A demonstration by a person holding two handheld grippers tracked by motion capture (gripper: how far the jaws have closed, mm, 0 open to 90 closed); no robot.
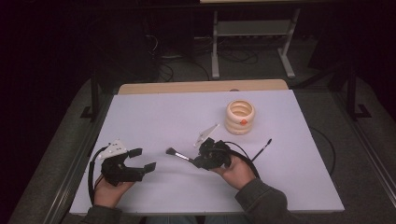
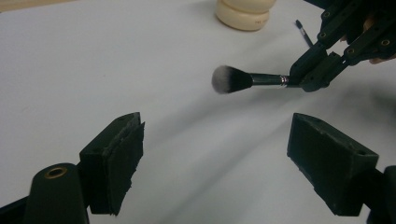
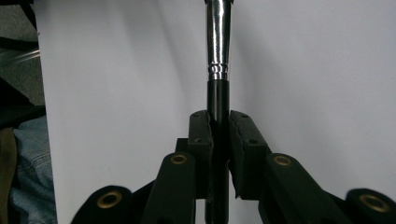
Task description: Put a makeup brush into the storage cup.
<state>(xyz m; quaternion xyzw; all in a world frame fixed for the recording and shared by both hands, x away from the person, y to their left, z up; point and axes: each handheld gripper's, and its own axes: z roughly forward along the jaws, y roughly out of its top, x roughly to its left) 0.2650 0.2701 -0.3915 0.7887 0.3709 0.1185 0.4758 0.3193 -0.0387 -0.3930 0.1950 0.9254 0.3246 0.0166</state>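
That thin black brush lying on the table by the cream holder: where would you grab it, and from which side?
Probably at mid-handle, from straight above, jaws across its width. The thin brush lies flat and slantwise on the table, apart from the cream holder, with bare surface either side. Only the left gripper is free.

A white table fills the middle, its far edge showing a strip of bare wood. Toward the far right corner stands a cream ribbed holder, open at the top, with an orange mark on its side. Nearer the right edge, a thin dark brush lies flat and slanted, well apart from the holder. The near left corner and the whole left half of the surface show plain white. Faint creases run across the white cover.
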